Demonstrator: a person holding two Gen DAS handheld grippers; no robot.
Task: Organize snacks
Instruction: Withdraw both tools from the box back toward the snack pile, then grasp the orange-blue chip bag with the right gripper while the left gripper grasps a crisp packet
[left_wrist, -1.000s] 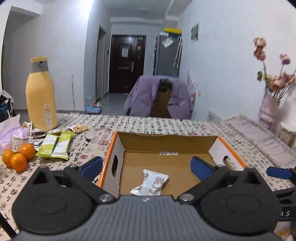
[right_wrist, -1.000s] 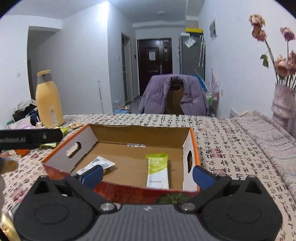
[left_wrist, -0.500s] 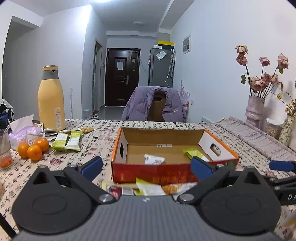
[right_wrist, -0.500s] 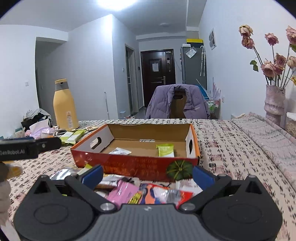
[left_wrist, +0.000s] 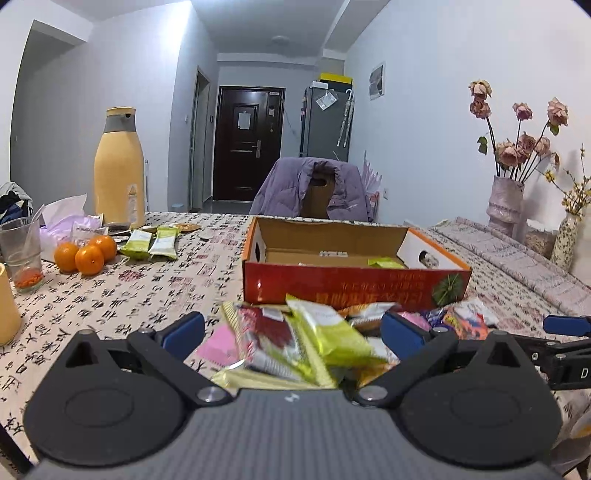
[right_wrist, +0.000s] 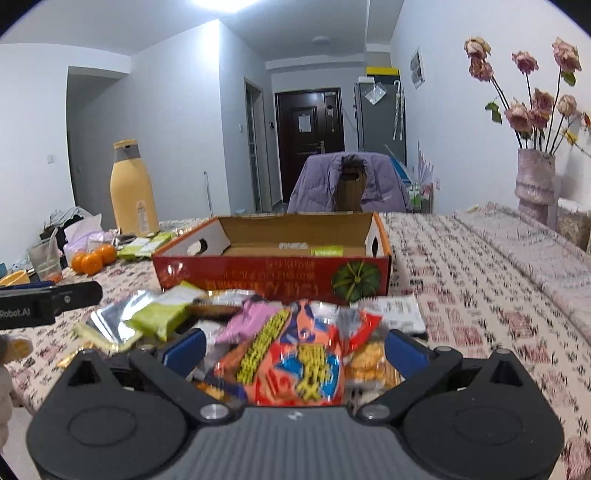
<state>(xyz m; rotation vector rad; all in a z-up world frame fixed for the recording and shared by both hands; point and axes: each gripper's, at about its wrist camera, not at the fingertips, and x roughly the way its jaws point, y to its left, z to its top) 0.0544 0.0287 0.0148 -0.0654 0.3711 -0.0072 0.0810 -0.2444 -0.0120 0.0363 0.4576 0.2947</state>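
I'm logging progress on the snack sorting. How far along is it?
Barely begun. Done: a green packet lies in the cardboard box. In hand: nothing; the left gripper and right gripper are both open over the snack pile. Left: that pile, plus two green packets by the oranges.

Box (left_wrist: 354, 288) contents mostly hidden by front wall; nearest snack packets (right_wrist: 295, 362) blurred.

Legible text: "Robot.AI" on left gripper (right_wrist: 44, 306) body; single "D" on right gripper (left_wrist: 569, 369) body.
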